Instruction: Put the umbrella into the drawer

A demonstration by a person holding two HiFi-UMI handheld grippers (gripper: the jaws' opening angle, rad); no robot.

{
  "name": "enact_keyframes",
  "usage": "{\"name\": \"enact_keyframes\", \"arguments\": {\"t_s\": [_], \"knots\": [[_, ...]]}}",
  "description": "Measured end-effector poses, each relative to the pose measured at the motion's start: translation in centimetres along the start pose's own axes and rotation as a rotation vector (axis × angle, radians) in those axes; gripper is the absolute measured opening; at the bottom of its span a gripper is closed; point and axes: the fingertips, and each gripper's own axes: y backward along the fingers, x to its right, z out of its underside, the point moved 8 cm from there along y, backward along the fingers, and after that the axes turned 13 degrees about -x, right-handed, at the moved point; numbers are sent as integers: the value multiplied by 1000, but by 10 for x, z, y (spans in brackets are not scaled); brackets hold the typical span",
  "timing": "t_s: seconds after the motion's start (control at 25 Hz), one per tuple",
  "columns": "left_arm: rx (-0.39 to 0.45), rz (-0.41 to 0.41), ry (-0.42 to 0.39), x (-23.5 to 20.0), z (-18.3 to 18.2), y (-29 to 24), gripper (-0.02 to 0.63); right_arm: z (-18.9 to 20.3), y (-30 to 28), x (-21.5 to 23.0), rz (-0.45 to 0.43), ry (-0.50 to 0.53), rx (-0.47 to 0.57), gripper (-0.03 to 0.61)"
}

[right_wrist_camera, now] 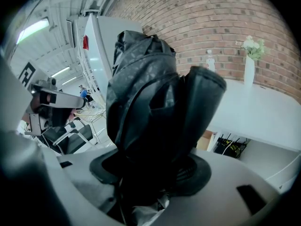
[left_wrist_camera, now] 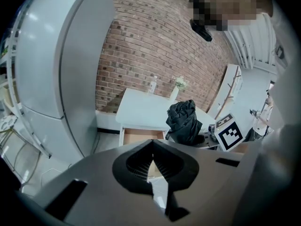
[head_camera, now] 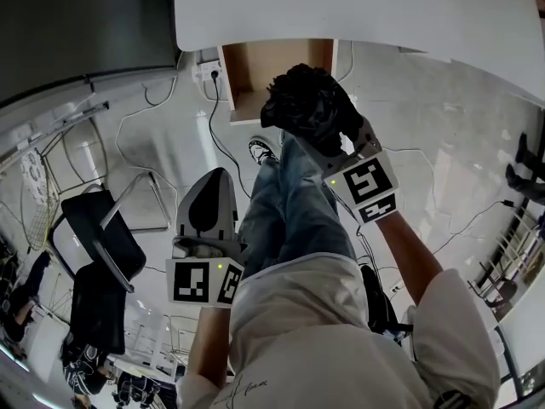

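A black folded umbrella [head_camera: 308,105] is bunched in my right gripper [head_camera: 339,139], which is shut on it and holds it just in front of the open wooden drawer [head_camera: 274,73] under the white table [head_camera: 358,11]. In the right gripper view the umbrella [right_wrist_camera: 146,93] fills the jaws of the right gripper [right_wrist_camera: 160,131] and hides one finger. My left gripper [head_camera: 207,216] hangs lower left by my leg, shut and holding nothing. Past the left gripper [left_wrist_camera: 151,149], its own view shows the drawer [left_wrist_camera: 140,136], with the umbrella [left_wrist_camera: 183,121] to its right.
A black chair [head_camera: 100,239] stands at the left, and cables [head_camera: 213,135] trail over the floor beside the drawer. My jeans-clad legs [head_camera: 289,203] are below the umbrella. A tall white cabinet [left_wrist_camera: 56,55] stands left of the table. A vase [right_wrist_camera: 249,67] is on the tabletop.
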Motion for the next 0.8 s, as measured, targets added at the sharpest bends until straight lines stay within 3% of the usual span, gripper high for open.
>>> {"name": "enact_keyframes", "arguments": {"t_s": [0.44, 0.64, 0.8], "knots": [[-40, 3, 26, -5, -2, -20, 18, -12, -24, 25, -21, 20, -23, 264], [-47, -31, 62, -28, -9, -37, 18, -18, -53, 36, -37, 38, -54, 264], [-55, -61, 26, -30, -14, -45, 18, -18, -65, 43, -39, 41, -72, 264]]}}
